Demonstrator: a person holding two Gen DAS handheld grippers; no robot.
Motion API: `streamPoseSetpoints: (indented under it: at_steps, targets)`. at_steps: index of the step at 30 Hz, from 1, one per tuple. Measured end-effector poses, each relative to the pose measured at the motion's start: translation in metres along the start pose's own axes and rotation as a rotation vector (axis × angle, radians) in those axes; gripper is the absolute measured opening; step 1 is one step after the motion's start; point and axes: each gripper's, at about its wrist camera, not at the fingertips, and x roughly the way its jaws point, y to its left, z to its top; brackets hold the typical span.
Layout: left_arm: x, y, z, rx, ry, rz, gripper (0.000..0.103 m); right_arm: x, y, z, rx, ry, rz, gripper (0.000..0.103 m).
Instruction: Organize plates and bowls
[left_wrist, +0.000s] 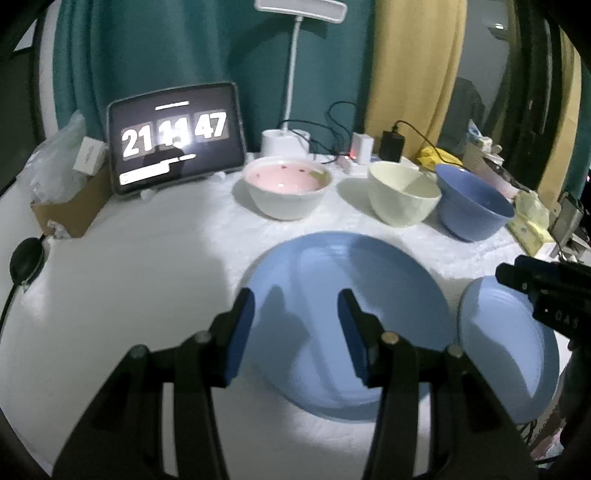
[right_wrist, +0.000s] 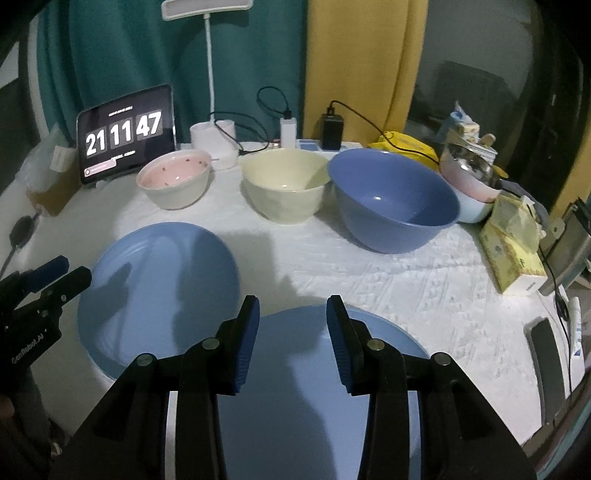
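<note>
Likely stiff, slick and breakable, each plate (left_wrist: 347, 317) (right_wrist: 321, 387) wants a rim pinch; both grippers (left_wrist: 297, 325) (right_wrist: 291, 332) hover with fingers wide apart, holding nothing.

You have two plates near the table's (right_wrist: 424, 295) front edge: the large plate (right_wrist: 159, 295) left, the small plate (right_wrist: 295, 406) just beside it on the right. Behind them three bowls line up: left bowl (right_wrist: 173, 181), middle bowl (right_wrist: 284, 192), right bowl (right_wrist: 395, 203). The tablet (right_wrist: 125, 133) stands at the back left corner.

Teal curtain (right_wrist: 122, 55) — yellow curtain (right_wrist: 362, 66)
</note>
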Motion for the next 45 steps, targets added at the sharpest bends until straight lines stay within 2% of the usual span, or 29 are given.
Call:
streamPoseSetpoints:
  at_steps: [16, 40, 45]
  targets:
    - [0.027, 0.04, -0.005, -0.057, 0.054, 0.041, 0.048, 0.039, 0.041, 0.015, -0.043, 0.062, 0.045, 0.04]
    - [0.071, 0.045, -0.01, -0.052, 0.178, 0.028, 0.048, 0.093, 0.048, 0.024, -0.023, 0.163, 0.089, 0.04]
    - [0.071, 0.043, -0.01, -0.044, 0.176, 0.023, 0.049, 0.102, 0.048, 0.021, -0.013, 0.188, 0.105, 0.04]
